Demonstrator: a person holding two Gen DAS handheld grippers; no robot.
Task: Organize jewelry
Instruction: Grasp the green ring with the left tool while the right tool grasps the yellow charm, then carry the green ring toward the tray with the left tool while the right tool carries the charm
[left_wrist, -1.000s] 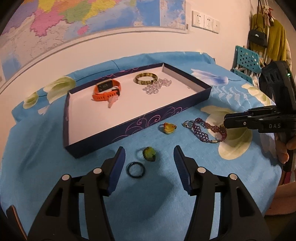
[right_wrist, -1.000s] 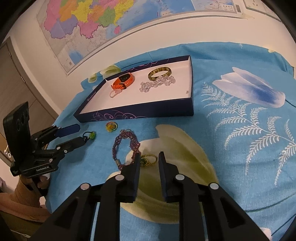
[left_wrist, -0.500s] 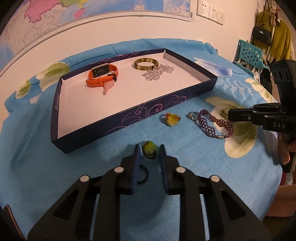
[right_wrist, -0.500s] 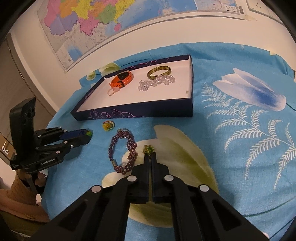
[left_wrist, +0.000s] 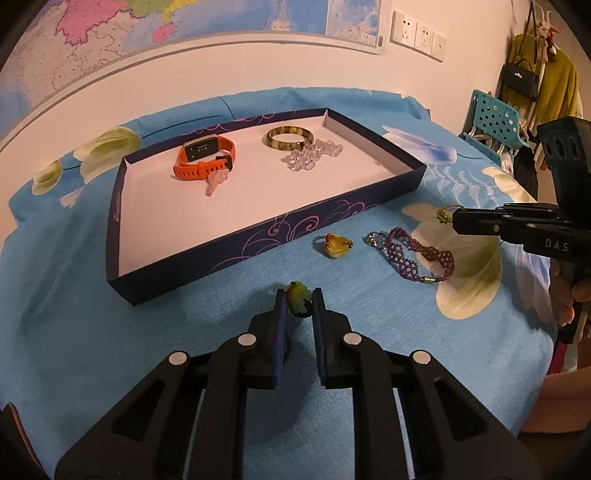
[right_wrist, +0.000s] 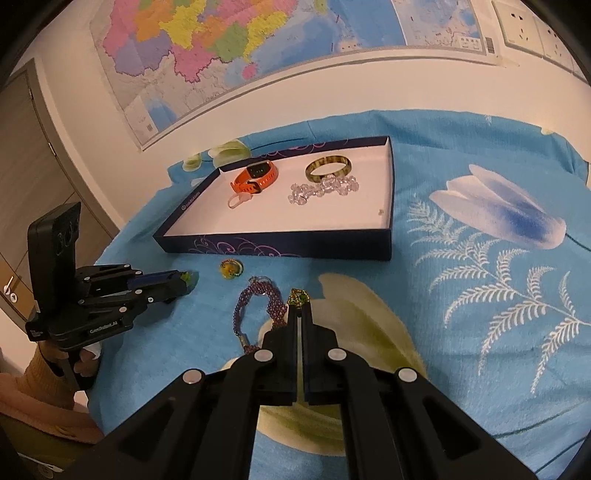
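My left gripper is shut on a green stone ring, held just above the blue cloth in front of the navy tray. My right gripper is shut on a small gold chain with green beads, lifted beside the purple beaded bracelet. A yellow pendant ring lies on the cloth near the tray. The tray holds an orange watch, a brown bangle and a clear bead bracelet.
The table is covered by a blue floral cloth. A wall with a map stands behind it. A teal chair and hanging clothes stand at the far right. The left gripper also shows in the right wrist view.
Both grippers closed on their pieces and lifted them: the left on the green ring, the right on the gold chain. The black ring is hidden behind the left fingers.
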